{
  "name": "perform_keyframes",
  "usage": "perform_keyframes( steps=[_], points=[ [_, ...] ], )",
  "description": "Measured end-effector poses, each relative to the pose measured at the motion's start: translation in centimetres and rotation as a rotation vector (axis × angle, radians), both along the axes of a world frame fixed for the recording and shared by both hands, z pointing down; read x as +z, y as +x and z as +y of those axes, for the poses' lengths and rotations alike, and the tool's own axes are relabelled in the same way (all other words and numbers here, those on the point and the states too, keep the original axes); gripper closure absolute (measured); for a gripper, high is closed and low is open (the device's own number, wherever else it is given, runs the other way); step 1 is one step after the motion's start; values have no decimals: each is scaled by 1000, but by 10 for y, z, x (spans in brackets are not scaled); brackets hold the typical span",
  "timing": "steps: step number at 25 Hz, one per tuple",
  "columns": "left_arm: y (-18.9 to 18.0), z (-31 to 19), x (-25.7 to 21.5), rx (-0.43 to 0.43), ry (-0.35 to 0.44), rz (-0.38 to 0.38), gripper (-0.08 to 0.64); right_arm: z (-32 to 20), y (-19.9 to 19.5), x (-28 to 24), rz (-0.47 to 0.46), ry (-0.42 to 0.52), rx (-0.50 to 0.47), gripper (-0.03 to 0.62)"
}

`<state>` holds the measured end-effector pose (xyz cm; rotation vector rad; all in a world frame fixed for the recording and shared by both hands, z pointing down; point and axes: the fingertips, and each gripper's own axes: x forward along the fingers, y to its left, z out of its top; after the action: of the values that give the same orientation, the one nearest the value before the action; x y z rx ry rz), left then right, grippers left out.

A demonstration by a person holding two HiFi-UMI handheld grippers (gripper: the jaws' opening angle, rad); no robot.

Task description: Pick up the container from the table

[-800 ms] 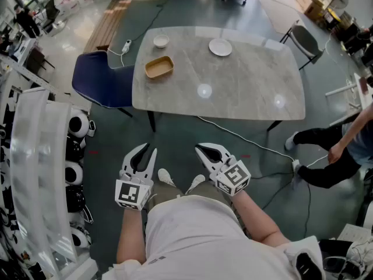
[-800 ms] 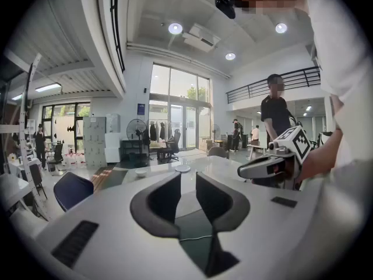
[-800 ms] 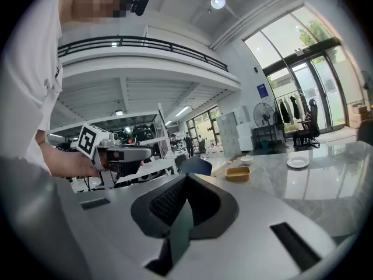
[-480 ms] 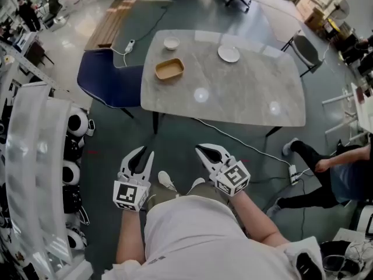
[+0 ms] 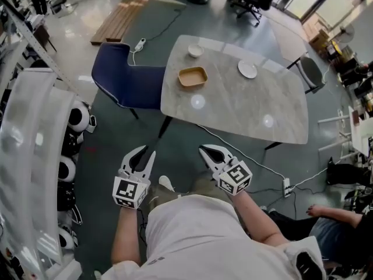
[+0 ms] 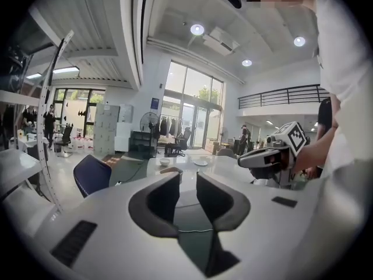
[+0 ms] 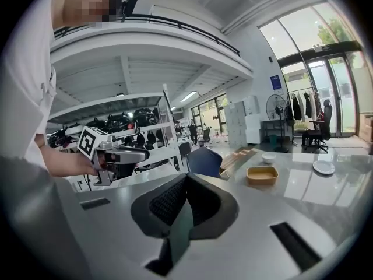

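A blue chair (image 5: 125, 80) stands at the left end of the pale, glossy stone-look table (image 5: 245, 107). Short of the table's near edge, the left gripper (image 5: 149, 150) hangs with its jaws apart on nothing. The container (image 5: 193, 76), a shallow tan tray with rounded corners, possibly wood, sits toward the table's left end, its long axis crosswise, well ahead of both grippers. The right gripper (image 5: 204, 150), jaws pressed together and empty, looks marginally nearer. A white plate (image 5: 247, 69) lies farther right on the table.

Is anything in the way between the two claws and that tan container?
Nothing visible blocks it. Only floor and tabletop lie between the left claw, the right claw and the container; the blue chair stands aside.
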<state>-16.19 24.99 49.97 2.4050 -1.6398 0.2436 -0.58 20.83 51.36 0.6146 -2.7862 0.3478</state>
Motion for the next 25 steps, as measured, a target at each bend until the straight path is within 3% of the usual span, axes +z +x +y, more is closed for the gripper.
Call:
perform_keyframes(
  steps=[6, 13, 25],
  points=[
    [-24, -26, 20, 4, -52, 33, 480, -32, -30, 10, 25, -24, -18, 581],
    [-38, -111, 30, -4, -112, 14, 480, -118, -48, 21, 2, -62, -35, 581],
    [-3, -253, 21, -20, -175, -36, 480, -249, -11, 13, -79, -81, 7, 581]
  ],
)
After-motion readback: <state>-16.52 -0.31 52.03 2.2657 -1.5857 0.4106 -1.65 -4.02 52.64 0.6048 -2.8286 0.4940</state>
